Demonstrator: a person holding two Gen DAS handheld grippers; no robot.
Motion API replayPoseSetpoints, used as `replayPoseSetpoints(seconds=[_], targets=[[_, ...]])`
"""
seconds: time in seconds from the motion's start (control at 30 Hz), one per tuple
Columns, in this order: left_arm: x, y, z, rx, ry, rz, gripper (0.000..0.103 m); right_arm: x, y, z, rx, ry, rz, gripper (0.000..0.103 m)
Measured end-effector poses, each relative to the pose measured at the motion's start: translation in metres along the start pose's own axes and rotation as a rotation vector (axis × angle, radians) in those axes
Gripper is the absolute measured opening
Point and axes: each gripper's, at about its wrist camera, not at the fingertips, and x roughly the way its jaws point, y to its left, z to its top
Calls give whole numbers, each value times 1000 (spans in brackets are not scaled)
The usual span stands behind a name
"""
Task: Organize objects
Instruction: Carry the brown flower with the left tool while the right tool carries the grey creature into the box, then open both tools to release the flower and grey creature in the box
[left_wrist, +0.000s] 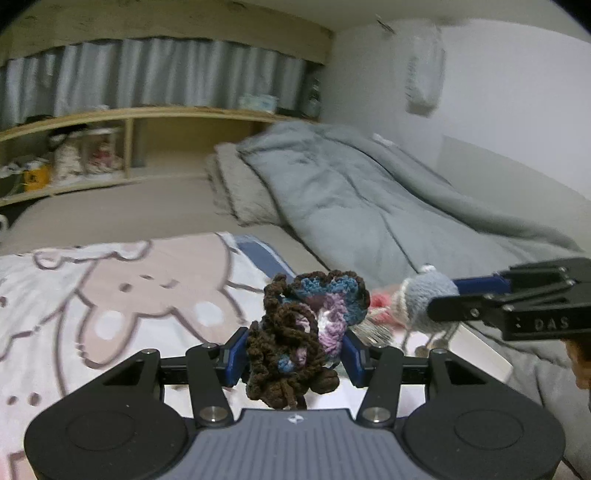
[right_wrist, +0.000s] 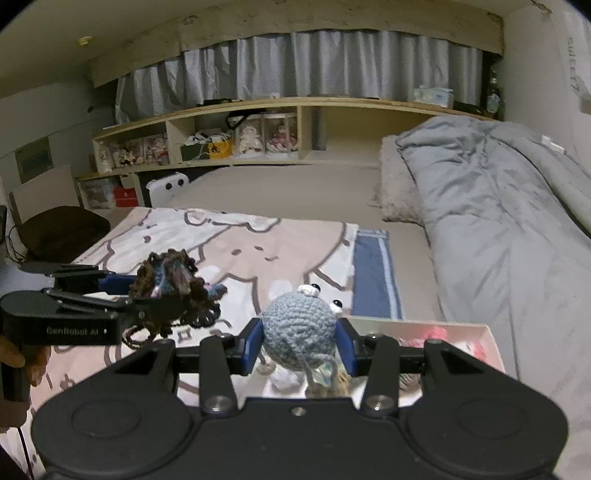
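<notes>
The brown crocheted flower (left_wrist: 306, 332) is sitting squeezed between the left gripper (left_wrist: 295, 350)'s blue jaws, its loose yarn hanging below them. At its three o'clock, the blue-grey crocheted creature (right_wrist: 299, 332) is being clamped by the right gripper (right_wrist: 299, 349), jaws pressing its round body on both sides, legs dangling. Both toys are hanging in the air above the cartoon blanket (right_wrist: 240, 251) on the bed. A shallow box (right_wrist: 484, 332) is lying under the right gripper at five o'clock, and the grey duvet (right_wrist: 498, 206) at two o'clock.
</notes>
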Motion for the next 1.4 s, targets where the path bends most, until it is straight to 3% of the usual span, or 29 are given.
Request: replayPoseSetpoints(seconds=[0.37, 0.53, 0.77, 0.9, 0.97, 1.0, 1.4], targets=[[38, -52, -45, 98, 171, -122, 53, 8, -36, -50, 63, 140, 2, 44], [52, -62, -57, 130, 216, -130, 53, 21, -45, -69, 94, 221, 6, 44], [60, -61, -65, 136, 251, -128, 56, 29, -50, -79, 119, 275, -1, 45], [62, -59, -68, 124, 252, -104, 79, 32, -53, -84, 147, 311, 18, 47], [61, -58, -67, 124, 252, -102, 79, 30, -55, -85, 169, 318, 17, 60], [61, -58, -66, 120, 254, -103, 79, 29, -55, -85, 173, 318, 15, 60], [56, -60, -62, 120, 252, -111, 79, 24, -56, -84, 187, 314, 5, 61]])
